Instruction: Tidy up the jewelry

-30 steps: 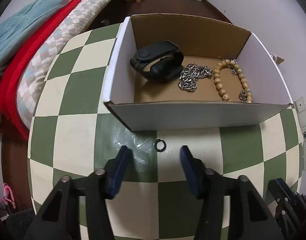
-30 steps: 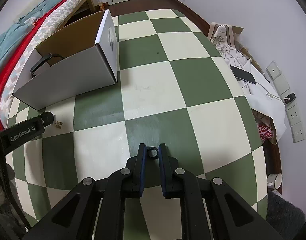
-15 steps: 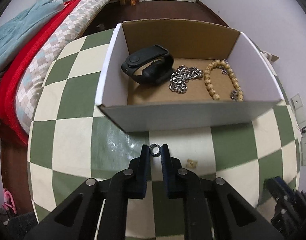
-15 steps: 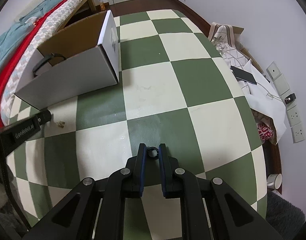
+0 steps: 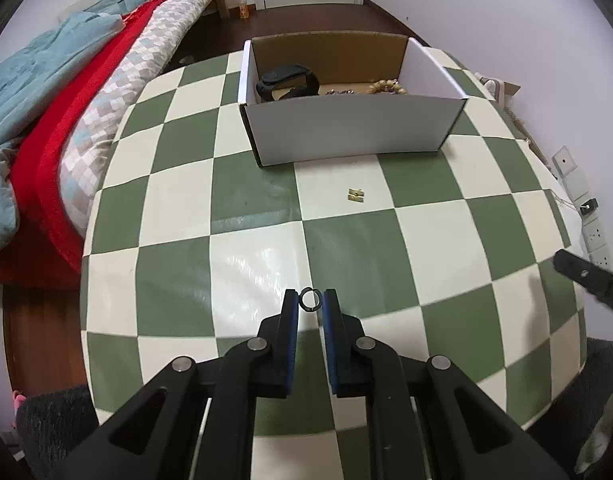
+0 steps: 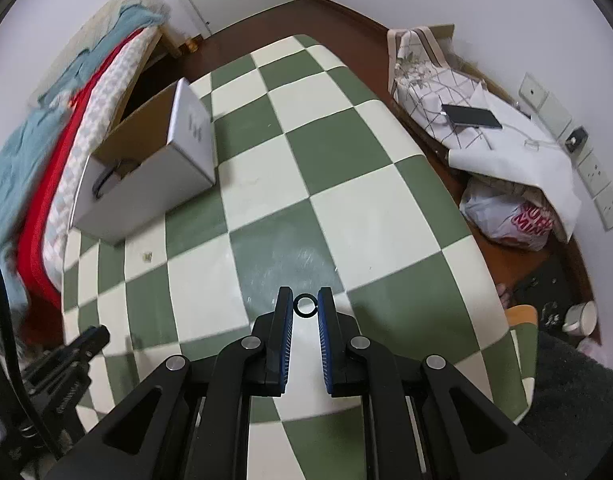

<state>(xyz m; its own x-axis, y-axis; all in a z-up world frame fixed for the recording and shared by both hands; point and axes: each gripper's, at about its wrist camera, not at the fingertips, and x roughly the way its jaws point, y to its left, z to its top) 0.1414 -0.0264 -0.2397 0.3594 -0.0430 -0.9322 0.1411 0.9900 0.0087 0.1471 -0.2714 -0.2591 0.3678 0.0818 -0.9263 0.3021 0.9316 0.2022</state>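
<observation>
Black rings are pinched at both fingertips: one ring by the left gripper, another ring by the right gripper, above the checkered table, short of the box.

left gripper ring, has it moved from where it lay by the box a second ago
Yes. The ring, now pinched in the left gripper, has been carried away from the box, past the gold earrings.

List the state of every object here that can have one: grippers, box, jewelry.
Left gripper: shut on a small dark ring, lifted off the table.
Right gripper: shut on a black ring.
White cardboard box: open-topped, upright.
Black wristband: inside the box.
Small gold pieces: loose on the checkered tablecloth.
</observation>
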